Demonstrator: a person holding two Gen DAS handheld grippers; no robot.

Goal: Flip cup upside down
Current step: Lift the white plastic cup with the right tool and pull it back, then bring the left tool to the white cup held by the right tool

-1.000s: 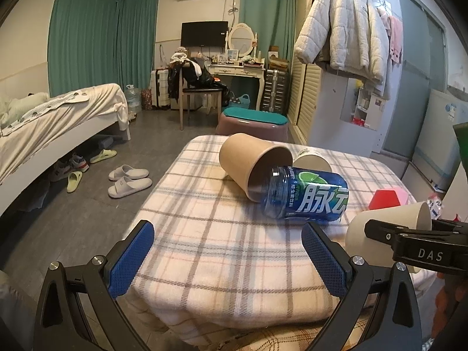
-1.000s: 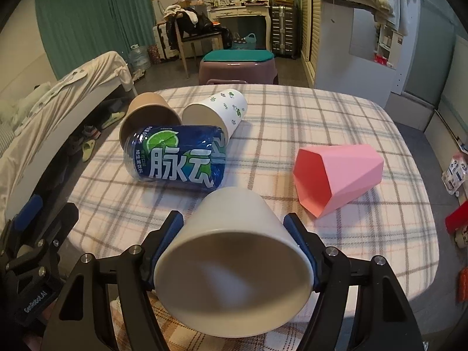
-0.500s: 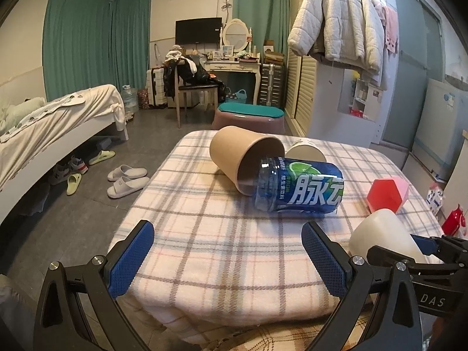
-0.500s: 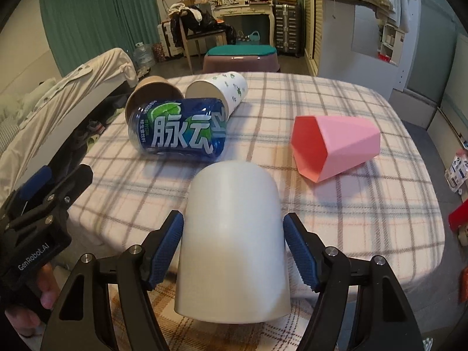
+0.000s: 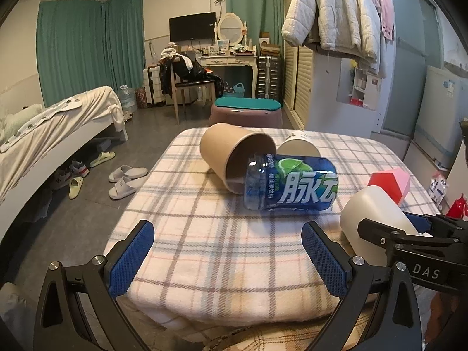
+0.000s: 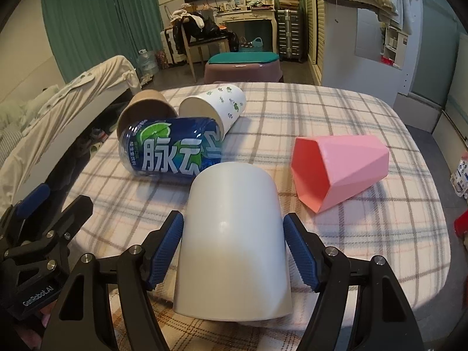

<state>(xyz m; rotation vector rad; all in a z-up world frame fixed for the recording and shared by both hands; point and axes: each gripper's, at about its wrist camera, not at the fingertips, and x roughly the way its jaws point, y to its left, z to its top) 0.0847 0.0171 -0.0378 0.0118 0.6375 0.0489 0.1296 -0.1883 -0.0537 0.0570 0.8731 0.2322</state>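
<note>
While its closed base points up and away from the lens, the white cup (image 6: 234,234) stands mouth-down at the near edge of a plaid-covered table (image 6: 365,234), at 6 o'clock in the right wrist view. The right gripper (image 6: 233,248) has its blue-padded fingers (image 6: 166,247) set against the cup's two flanks, closed on it at mid-height; whether the rim is fully seated on the cloth cannot be told. From the left wrist view the same cup (image 5: 377,216) shows at 4 o'clock, partly hidden behind the black frame of the right tool.

The left gripper (image 5: 226,259) hangs spread wide above the near table edge, its pads well apart and nothing between them; in the right wrist view its body sits at 8 o'clock.

Just beyond the cup, at 11 o'clock, a blue drink bottle (image 6: 172,149) with white lettering lies on its side. A brown paper cup (image 6: 140,108) lies tipped over, touching the bottle's far end, its mouth toward the camera. A white cup with green print (image 6: 216,105) lies on its side beside it, also against the bottle. At 2 o'clock a pink faceted cup (image 6: 348,163) lies on its side, its mouth facing left, apart from the others.

Past the table stand a bed (image 5: 44,122), a chair draped with clothes (image 5: 187,73) and a dressing table (image 5: 231,58).
</note>
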